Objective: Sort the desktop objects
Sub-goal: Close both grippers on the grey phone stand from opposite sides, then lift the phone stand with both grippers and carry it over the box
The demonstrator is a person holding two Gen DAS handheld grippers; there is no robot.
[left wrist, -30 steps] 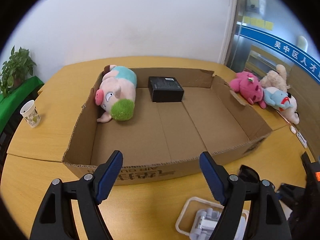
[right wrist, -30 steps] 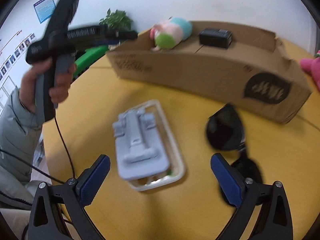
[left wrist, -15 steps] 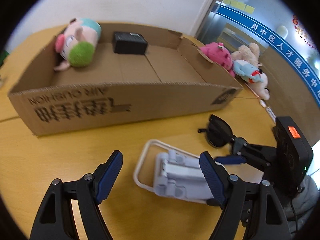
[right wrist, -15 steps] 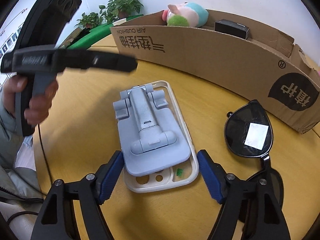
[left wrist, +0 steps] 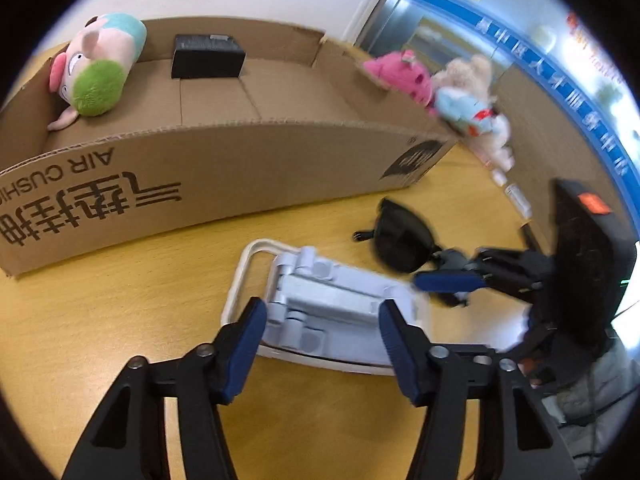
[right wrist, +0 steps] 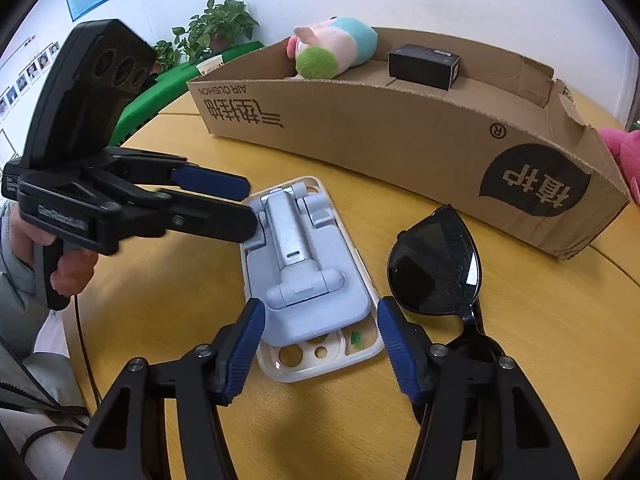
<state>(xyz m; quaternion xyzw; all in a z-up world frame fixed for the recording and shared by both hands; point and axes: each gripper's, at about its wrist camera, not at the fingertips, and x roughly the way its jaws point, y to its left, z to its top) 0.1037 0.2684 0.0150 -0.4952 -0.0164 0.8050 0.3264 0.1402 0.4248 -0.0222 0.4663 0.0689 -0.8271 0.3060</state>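
Note:
A grey folding phone stand (right wrist: 304,272) lies on a cream phone case (right wrist: 332,352) on the yellow table; both show in the left wrist view, the stand (left wrist: 340,308) over the case (left wrist: 248,260). My left gripper (left wrist: 322,338) is open, jaws on either side of the stand's end; from the right it shows by the stand's far end (right wrist: 224,200). My right gripper (right wrist: 320,338) is open, straddling the stand's near end. Black sunglasses (right wrist: 436,268) lie right of the case. A cardboard box (right wrist: 400,128) holds a pig plush (right wrist: 336,46) and a black box (right wrist: 424,64).
Pink and pale plush toys (left wrist: 448,88) lie past the cardboard box's right end. A potted plant (right wrist: 216,28), a paper cup (right wrist: 210,66) and a green surface (right wrist: 160,84) stand beyond the table's left side. The table edge curves close on the near left.
My left gripper dropped from over the cardboard box down to the phone stand. My right gripper moved in until its jaws straddle the stand's near end. Both stayed open.

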